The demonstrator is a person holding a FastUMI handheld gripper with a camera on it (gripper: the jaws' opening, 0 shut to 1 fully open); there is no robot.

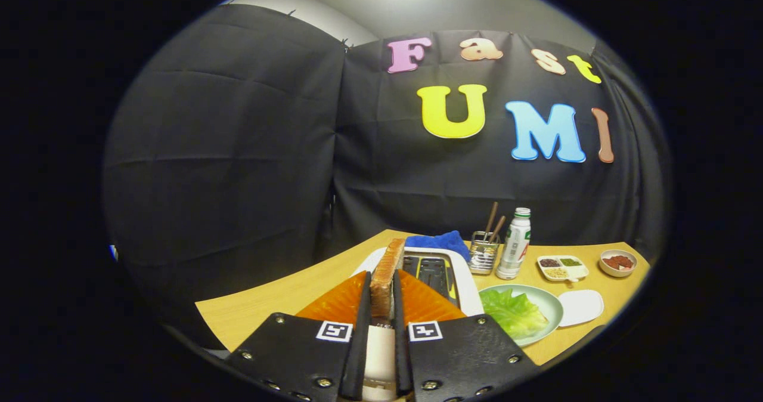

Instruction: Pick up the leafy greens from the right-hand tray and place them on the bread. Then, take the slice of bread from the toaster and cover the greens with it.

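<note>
My gripper [380, 291] pinches a browned slice of bread [386, 277] on edge between both fingers, above the white toaster [468, 288]. Just right, the crinkled green lettuce leaf [511, 311] lies on a pale green plate [551, 303]. Beyond stand a wire utensil holder [483, 256] and a white bottle [514, 244].

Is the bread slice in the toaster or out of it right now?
Out: the tongs are shut on the bread slice, held on edge above the orange plate, beside the toaster.
</note>
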